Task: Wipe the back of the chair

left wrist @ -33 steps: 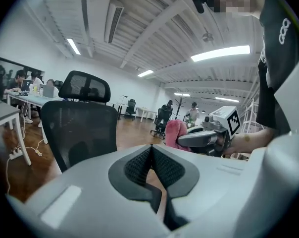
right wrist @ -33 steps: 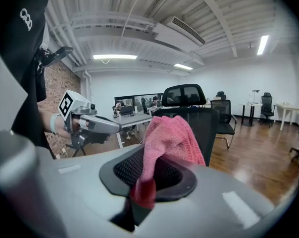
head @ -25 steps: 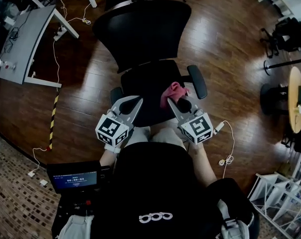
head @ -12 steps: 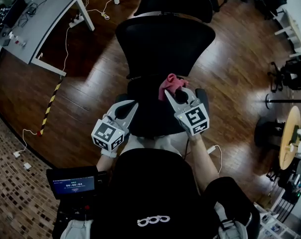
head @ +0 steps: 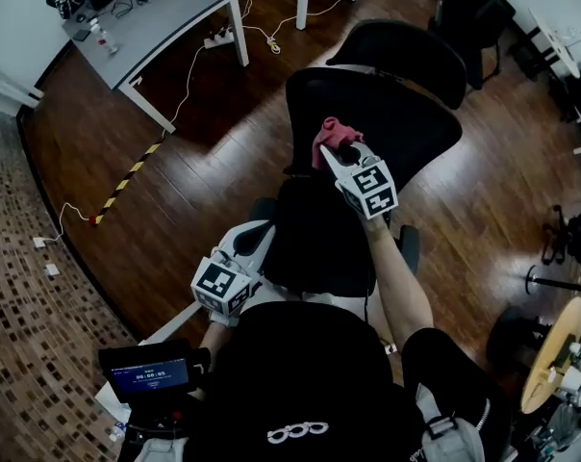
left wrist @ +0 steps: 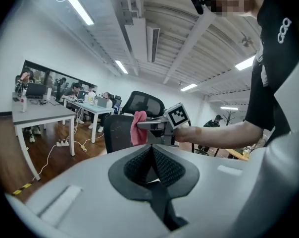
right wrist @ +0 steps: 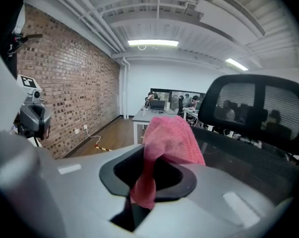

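Wooden floor (head: 199, 166), office. Near: my left gripper (head: 257, 235), jaws together, empty, low by the seat. Farther: my right gripper (head: 337, 152), clamped on pink cloth (head: 328, 130), lifted from seat level this past second to the chair back (head: 396, 114). I judge wiping is about to begin.

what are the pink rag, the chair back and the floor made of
The pink cloth rag looks like soft knitted or terry fabric: fuzzy, matte, hanging in folds. The black office chair's back seems to be matte woven mesh, likely synthetic; a fine grid texture shows. The dark brown floor looks like glossy wood planks, possibly laminate, with seams and sheen.
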Available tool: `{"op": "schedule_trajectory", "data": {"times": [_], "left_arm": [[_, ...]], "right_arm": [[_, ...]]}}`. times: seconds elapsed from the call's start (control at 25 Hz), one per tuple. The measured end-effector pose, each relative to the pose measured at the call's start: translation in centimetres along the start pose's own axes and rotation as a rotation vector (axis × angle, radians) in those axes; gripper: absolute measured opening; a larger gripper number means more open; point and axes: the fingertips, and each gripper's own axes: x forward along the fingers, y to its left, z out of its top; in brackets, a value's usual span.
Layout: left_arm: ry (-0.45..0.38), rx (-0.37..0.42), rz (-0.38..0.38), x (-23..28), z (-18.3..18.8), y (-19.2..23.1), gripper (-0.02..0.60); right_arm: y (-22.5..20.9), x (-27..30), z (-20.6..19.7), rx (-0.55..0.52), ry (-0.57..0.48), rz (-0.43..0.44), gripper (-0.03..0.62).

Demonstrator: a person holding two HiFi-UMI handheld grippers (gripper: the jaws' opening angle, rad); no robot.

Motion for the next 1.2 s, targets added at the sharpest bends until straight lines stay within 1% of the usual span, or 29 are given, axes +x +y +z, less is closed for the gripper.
{"op": "schedule_trajectory", "data": {"times": [0.12, 0.2, 0.32, 0.44, 0.56, 0.76, 0.84, 0.92, 1.0, 1.12, 1.2], "left_arm": [[0.004, -0.023, 0.066, -0.9, 0.2, 1.2, -0.011], [-0.001, -0.035, 0.095, -0.9, 0.2, 2.1, -0.011], [-0.026, -0.039, 0.103, -0.2, 0.8, 2.8, -0.011], [-0.018, -0.031, 0.111, 0.5, 1.1, 3.7, -0.011], [-0.028, -0.02, 0.095, 1.0, 1.0, 4.5, -0.011], [-0.007, -0.037, 0.115, 1.7, 0.9, 6.8, -0.011], [-0.009, -0.043, 0.109, 1.8, -0.2, 7.2, -0.011], [0.013, -0.065, 0.104, 1.8, -1.0, 7.1, -0.011], [0.029, -0.077, 0.097, 2.3, -0.8, 7.2, -0.011], [0.039, -0.065, 0.08, 3.5, 0.3, 7.1, -0.011], [0.042, -0.043, 0.067, 4.3, 0.3, 6.8, -0.011]], "right_arm": [[-0.5, 3.2, 0.6, -0.005, 0.007, 0.031, 0.048], [-1.0, 5.3, 1.1, -0.016, 0.015, 0.041, 0.048], [-2.1, 8.3, 1.7, -0.027, 0.032, 0.042, 0.048], [-3.3, 10.9, 2.3, -0.026, 0.048, 0.036, 0.048], [-4.0, 13.3, 2.5, -0.022, 0.065, 0.029, 0.048], [-5.8, 17.0, 2.2, -0.01, 0.074, 0.023, 0.048], [-6.3, 17.6, 1.4, 0.001, 0.098, 0.013, 0.048], [-6.7, 17.5, 0.1, 0.028, 0.116, -0.007, 0.048], [-7.8, 17.4, -0.3, 0.054, 0.111, -0.034, 0.048], [-9.3, 16.5, -0.4, 0.08, 0.106, -0.06, 0.048], [-10.2, 15.6, -0.7, 0.092, 0.102, -0.075, 0.048]]}}
